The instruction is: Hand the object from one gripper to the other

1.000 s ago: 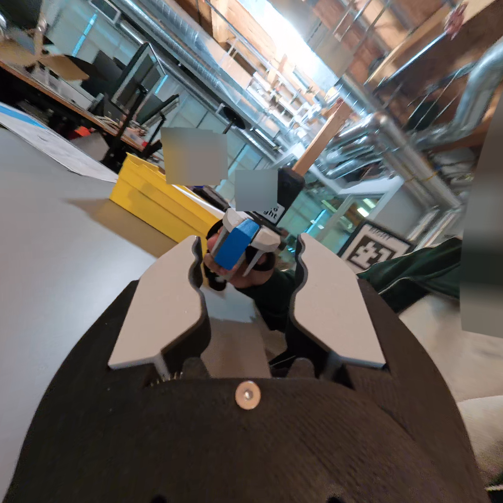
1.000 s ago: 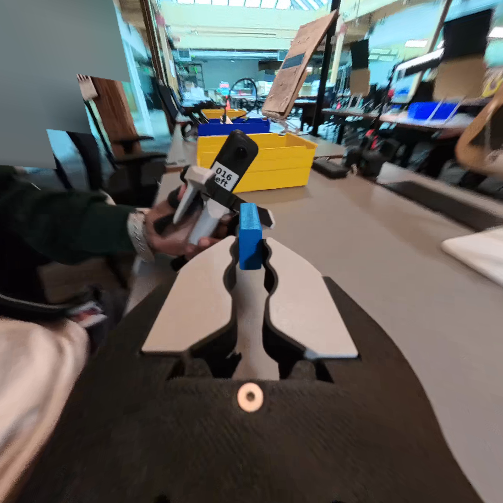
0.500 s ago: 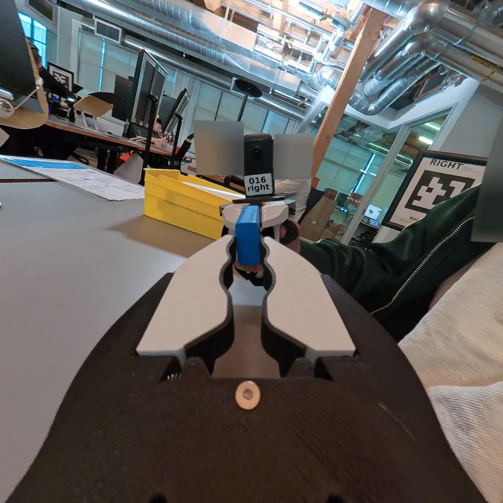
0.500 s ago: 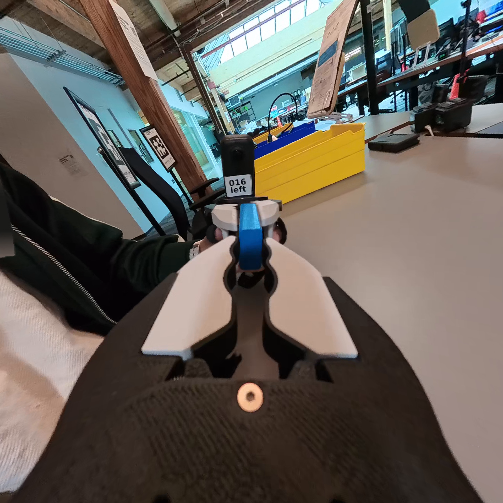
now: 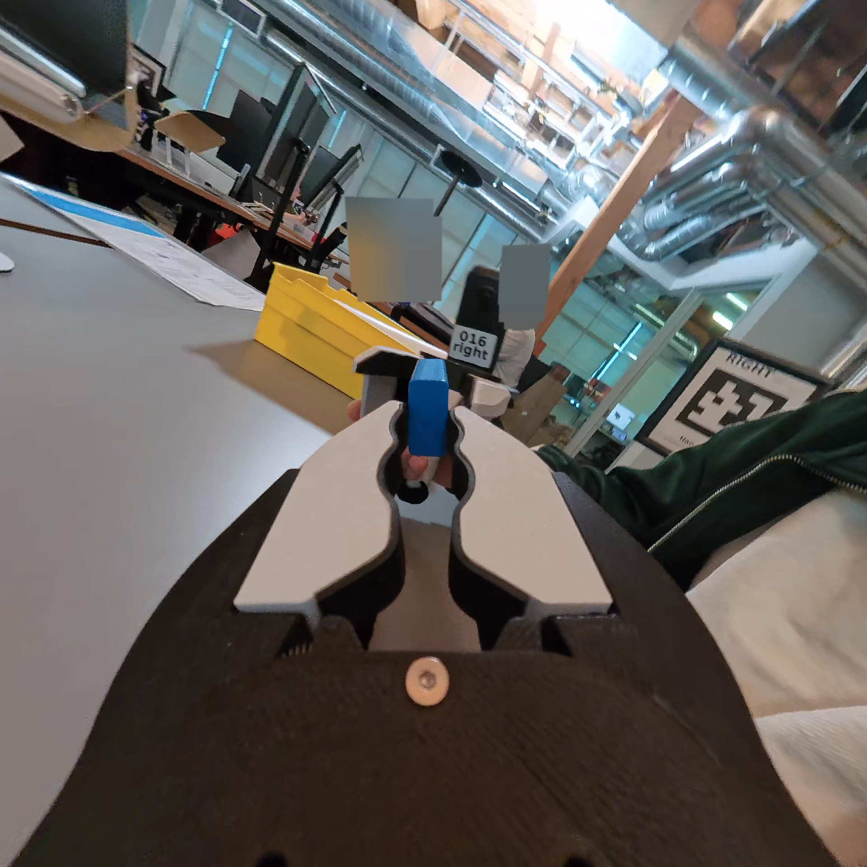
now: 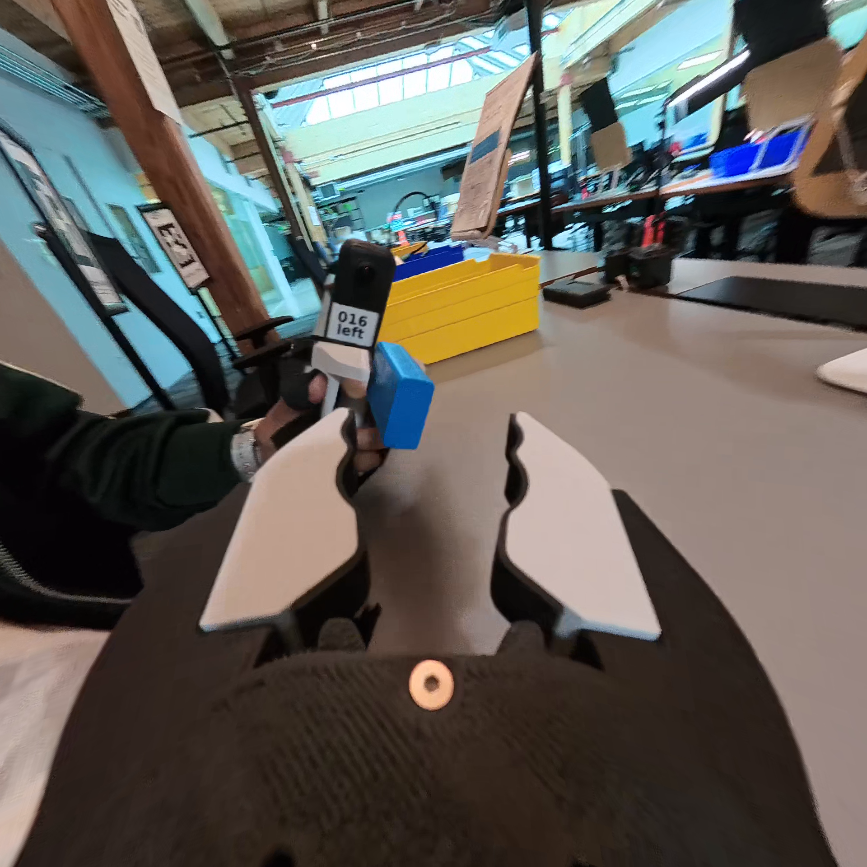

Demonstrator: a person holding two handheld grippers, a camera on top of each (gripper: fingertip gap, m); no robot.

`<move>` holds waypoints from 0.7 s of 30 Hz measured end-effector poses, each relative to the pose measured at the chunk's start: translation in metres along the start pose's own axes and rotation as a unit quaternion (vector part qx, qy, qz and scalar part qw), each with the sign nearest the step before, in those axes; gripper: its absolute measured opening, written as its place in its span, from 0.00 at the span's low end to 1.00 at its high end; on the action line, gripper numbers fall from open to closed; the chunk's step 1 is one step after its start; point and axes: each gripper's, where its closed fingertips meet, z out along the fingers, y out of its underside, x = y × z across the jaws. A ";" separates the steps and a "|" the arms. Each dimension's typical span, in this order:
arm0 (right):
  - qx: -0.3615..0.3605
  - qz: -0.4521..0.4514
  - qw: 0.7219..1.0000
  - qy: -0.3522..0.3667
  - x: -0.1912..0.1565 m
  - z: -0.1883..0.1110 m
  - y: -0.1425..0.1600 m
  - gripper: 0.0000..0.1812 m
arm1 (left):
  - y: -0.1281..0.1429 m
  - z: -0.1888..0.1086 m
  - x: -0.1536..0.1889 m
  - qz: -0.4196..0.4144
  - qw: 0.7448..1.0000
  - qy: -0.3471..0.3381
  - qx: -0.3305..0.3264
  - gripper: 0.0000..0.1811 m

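Observation:
The blue block is clamped between the grey fingers of my left gripper, held upright above the grey table. Just behind it, one finger of the right gripper shows, apart from the block. In the right wrist view my right gripper is open wide and empty. The blue block sits a little up and left of its gap, held by the left gripper's white fingers. A hand with a green sleeve holds that gripper.
Stacked yellow bins stand on the table beyond the grippers; they also show in the right wrist view. A printed sheet lies far left. Small black devices and a white object sit on the table. Some 5 cm of space lies between my two pairs of fingers.
One second ago the right gripper held the block and the left was open. The left closed on it; now the right has opened and drawn back, leaving the block in the left.

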 end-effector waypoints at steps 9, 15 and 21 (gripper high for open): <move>-0.217 -0.353 0.875 0.249 0.026 -0.005 0.020 0.24 | 0.006 -0.010 -0.036 0.035 0.981 -0.186 -0.050 0.09; -0.280 -0.457 0.804 0.258 0.031 0.004 0.040 0.29 | 0.022 -0.003 -0.037 0.024 0.977 -0.190 -0.091 0.09; -0.304 -0.485 0.782 0.246 0.030 0.005 0.048 0.24 | 0.030 0.004 -0.033 0.023 0.978 -0.177 -0.109 0.09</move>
